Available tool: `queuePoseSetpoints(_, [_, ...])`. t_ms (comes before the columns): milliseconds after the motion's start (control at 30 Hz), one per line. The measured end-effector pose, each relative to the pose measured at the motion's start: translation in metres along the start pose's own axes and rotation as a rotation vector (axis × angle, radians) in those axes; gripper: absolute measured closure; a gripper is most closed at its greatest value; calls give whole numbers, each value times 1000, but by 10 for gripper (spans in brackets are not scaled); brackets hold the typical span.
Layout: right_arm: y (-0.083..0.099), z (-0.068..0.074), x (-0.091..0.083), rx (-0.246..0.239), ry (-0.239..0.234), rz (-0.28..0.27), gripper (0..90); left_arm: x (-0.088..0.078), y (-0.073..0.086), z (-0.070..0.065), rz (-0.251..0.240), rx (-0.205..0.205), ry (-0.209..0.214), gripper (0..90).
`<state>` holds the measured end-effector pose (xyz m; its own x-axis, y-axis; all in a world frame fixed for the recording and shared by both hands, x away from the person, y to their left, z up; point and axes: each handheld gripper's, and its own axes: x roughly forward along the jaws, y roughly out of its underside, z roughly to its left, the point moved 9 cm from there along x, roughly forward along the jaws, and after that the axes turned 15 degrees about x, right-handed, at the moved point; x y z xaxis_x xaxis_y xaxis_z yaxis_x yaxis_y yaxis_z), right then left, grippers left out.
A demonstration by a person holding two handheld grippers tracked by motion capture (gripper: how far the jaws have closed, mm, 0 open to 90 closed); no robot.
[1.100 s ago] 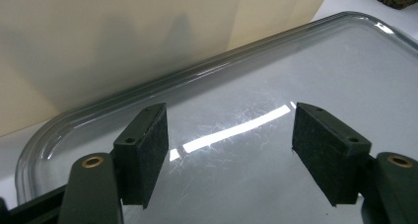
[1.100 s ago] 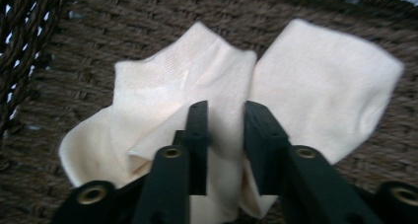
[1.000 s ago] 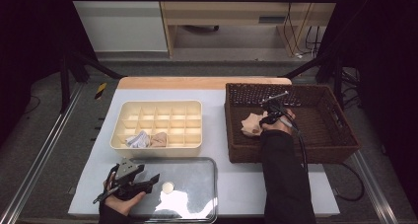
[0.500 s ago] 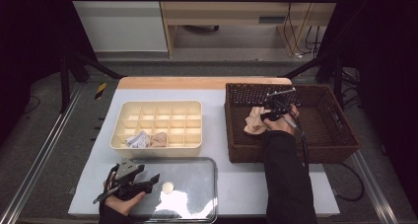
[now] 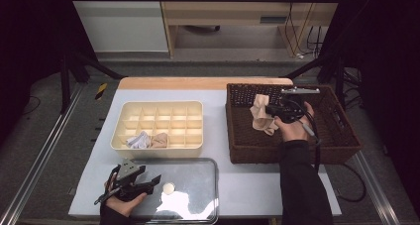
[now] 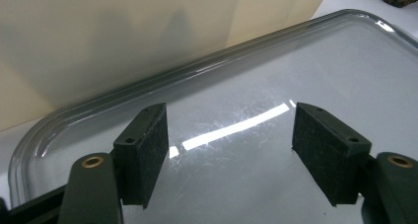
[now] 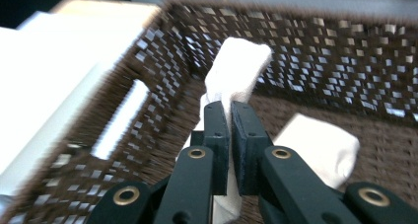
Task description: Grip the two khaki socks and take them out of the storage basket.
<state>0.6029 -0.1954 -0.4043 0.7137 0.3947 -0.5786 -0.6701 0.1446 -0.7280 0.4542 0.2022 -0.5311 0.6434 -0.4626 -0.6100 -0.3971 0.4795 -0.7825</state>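
Note:
My right gripper (image 5: 271,109) is over the brown wicker basket (image 5: 257,153). Its jaws have just been closing and are now shut on a pale beige cloth (image 5: 261,117), which hangs lifted above the basket floor. In the right gripper view the cloth (image 7: 236,61) sticks up past the right gripper (image 7: 230,110) whose pads pinch it. A second pale fold (image 7: 320,147) lies lower right; I cannot tell if it is the same piece. My left gripper (image 5: 148,183) rests at the front left, open, over a clear plastic lid (image 5: 193,185). Nothing is between the jaws of the left gripper (image 6: 229,145).
A cream divided organiser (image 5: 158,106) stands mid-table, with a white cloth (image 5: 138,140) and a beige one (image 5: 159,140) in its front compartments. A small round pale spot (image 5: 168,188) shows on the lid. The lid's raised rim (image 6: 197,71) runs beside the organiser's wall.
My right gripper has risen inside the basket and shifted slightly right, lifting the beige cloth with it. The left gripper has stayed where it was.

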Motion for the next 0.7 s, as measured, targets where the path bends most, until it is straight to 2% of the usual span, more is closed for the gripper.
queuePoseSetpoints(167, [-2,16,-20,-31,-61,-52,867,0,0,0,0,-2,0,294])
queuePoseSetpoints(300, [-5,26,-35,-51,-91,-91,867,0,0,-1,0,-4,2,294])
queuePoseSetpoints(533, [-6,50,-59,-97,-148,-131,867,-1,0,-1,2,-9,0,297])
queuePoseSetpoints(600, [-3,63,-71,-124,-179,-139,867,-1,-1,-1,2,-9,-1,297])
queuePoseSetpoints(700, [0,70,-76,-140,-196,-142,866,-1,-1,-1,1,-9,-3,299])
